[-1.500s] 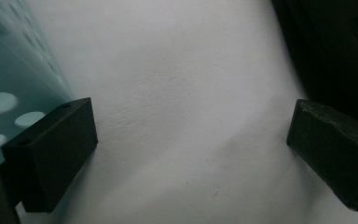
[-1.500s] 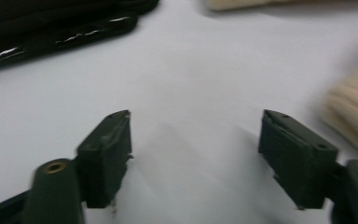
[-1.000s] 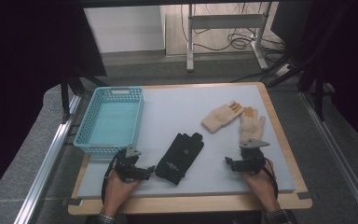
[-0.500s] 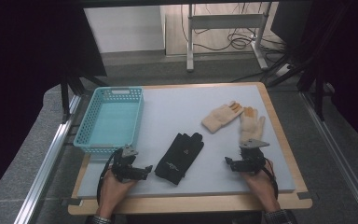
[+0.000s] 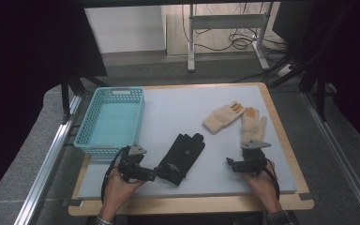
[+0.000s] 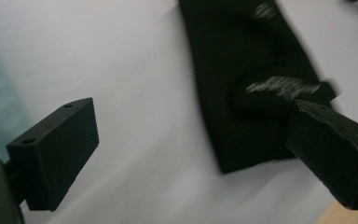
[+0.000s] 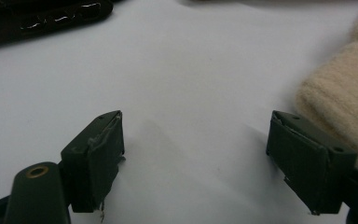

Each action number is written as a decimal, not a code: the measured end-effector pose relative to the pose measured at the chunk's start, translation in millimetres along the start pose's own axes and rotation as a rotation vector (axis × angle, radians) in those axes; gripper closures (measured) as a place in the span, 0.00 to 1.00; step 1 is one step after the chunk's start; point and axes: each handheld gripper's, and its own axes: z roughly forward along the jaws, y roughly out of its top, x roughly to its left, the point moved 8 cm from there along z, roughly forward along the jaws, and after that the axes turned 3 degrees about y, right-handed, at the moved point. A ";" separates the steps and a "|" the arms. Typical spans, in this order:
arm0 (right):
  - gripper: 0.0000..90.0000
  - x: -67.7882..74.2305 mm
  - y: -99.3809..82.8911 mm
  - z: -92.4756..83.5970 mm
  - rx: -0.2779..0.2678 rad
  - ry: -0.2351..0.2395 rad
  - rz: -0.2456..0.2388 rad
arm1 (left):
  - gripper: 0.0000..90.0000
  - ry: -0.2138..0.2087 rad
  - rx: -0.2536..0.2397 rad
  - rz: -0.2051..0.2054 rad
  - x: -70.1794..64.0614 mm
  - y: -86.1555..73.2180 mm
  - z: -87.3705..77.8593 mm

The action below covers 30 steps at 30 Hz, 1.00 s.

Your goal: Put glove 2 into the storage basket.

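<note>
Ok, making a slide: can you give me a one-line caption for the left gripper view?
Open left gripper poised over the cuff end of the black glove on the white table.

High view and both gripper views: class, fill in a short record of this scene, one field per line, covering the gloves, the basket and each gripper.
black gloves: flat on the table, cuff end nearest the left gripper
left gripper: open, at the black cuff, one jaw over its corner
right gripper: open, nothing between its jaws
cream gloves: two, lying at the table's right, beyond the right gripper
basket: turquoise, nothing inside, at the table's left
</note>
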 end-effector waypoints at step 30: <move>0.21 0.0 0.1 0.3 -0.003 0.003 0.003 | 0.00 -0.004 0.195 0.047 -40.6 23.9 89.3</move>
